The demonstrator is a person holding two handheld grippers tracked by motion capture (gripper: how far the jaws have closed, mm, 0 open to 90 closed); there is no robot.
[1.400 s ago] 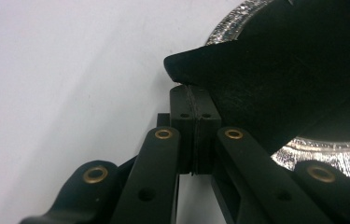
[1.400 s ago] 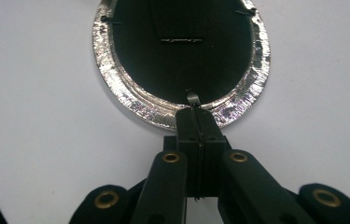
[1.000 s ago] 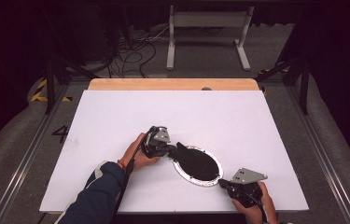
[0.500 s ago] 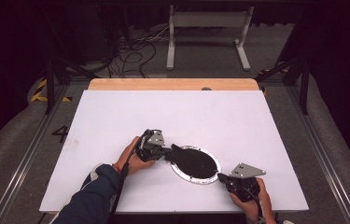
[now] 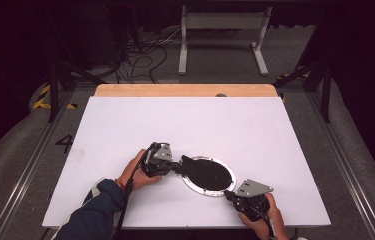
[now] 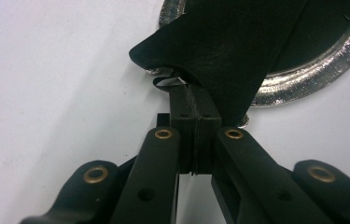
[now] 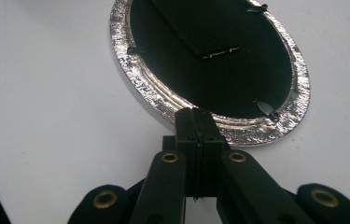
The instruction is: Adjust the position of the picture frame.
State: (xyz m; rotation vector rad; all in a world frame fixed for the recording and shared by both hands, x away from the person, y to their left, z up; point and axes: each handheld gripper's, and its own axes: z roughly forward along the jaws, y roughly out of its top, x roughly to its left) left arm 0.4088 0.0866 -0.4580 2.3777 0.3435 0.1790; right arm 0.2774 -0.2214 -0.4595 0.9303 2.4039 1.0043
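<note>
An oval frame with a silver rim (image 5: 233, 176) lies face down near the front of the white table (image 5: 185, 125), its black back up. A black flap (image 5: 189, 163) juts from that back toward my left gripper (image 5: 177, 165). In the left gripper view my left gripper (image 6: 195, 89) is shut, and its tips disappear under the edge of the raised flap (image 6: 238, 46), beside the rim (image 6: 303, 74). My right gripper (image 5: 228, 194) is shut at the frame's near right. In the right gripper view its tips (image 7: 194, 112) touch the silver rim (image 7: 135, 84).
A wooden strip (image 5: 185, 90) runs along the table's far edge. Behind it stand a white metal stand (image 5: 222, 30) and loose cables (image 5: 145, 55) on the floor. Metal rails (image 5: 342, 165) flank the table. Bare white surface lies beyond the frame and to its left.
The left hand and its forearm have shifted slightly to the left and lower. Both grippers stay shut at the frame, which has not moved.
</note>
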